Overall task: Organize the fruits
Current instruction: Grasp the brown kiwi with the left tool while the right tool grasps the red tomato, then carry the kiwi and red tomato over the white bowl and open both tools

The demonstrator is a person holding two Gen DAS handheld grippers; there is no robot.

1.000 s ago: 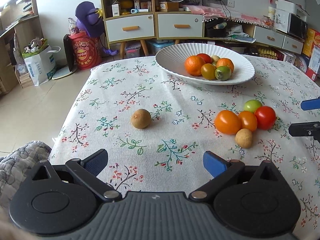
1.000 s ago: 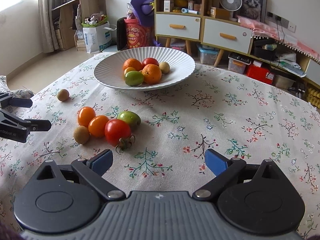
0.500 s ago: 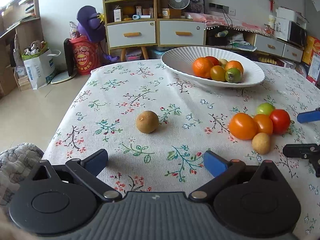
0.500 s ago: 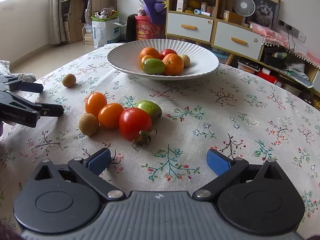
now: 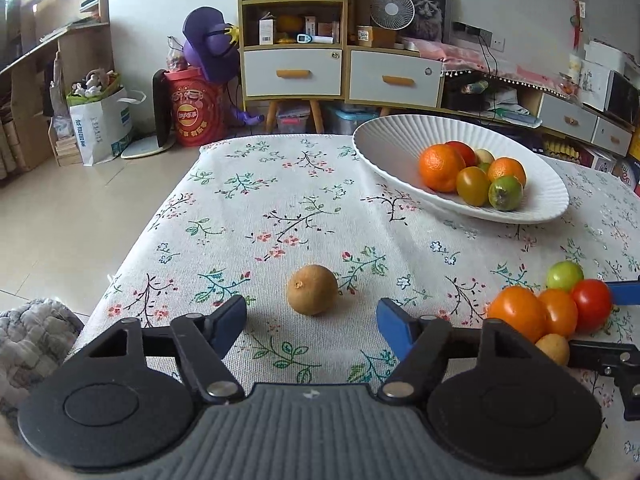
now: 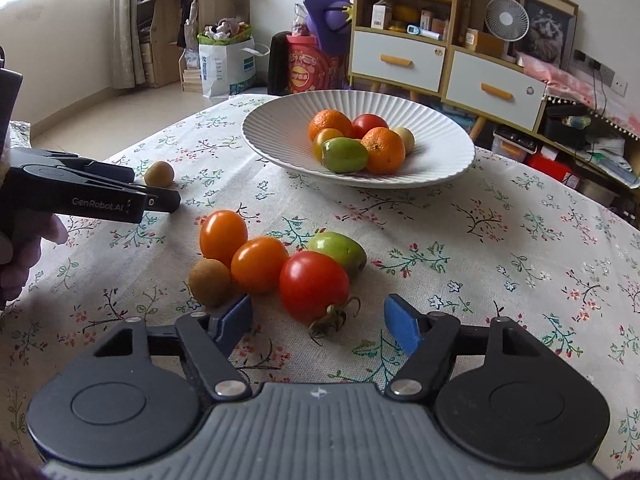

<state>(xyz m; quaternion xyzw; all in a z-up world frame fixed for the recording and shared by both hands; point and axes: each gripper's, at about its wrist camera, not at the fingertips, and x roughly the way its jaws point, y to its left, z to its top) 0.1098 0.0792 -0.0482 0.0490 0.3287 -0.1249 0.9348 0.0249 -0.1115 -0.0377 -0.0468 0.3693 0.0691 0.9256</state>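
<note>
On the far left of the floral cloth-covered table [image 5: 280, 216], a lone round, matt brown fruit [image 5: 312, 289] sits between the narrowing but unclenched jaws of the left gripper [image 5: 310, 316], untouched. To its right lies a touching cluster of five loose fruits; its glossy red tomato [image 6: 314, 286] stands between the right gripper [image 6: 318, 318]'s closing jaws, ungrasped. Far right, the ribbed white plate [image 5: 384, 140] already holds six or so smooth fruits; six remain outside.

Left gripper [image 5: 311, 316] jaws just narrowed, flanking brown fruit [image 5: 312, 289], not touching.
</note>
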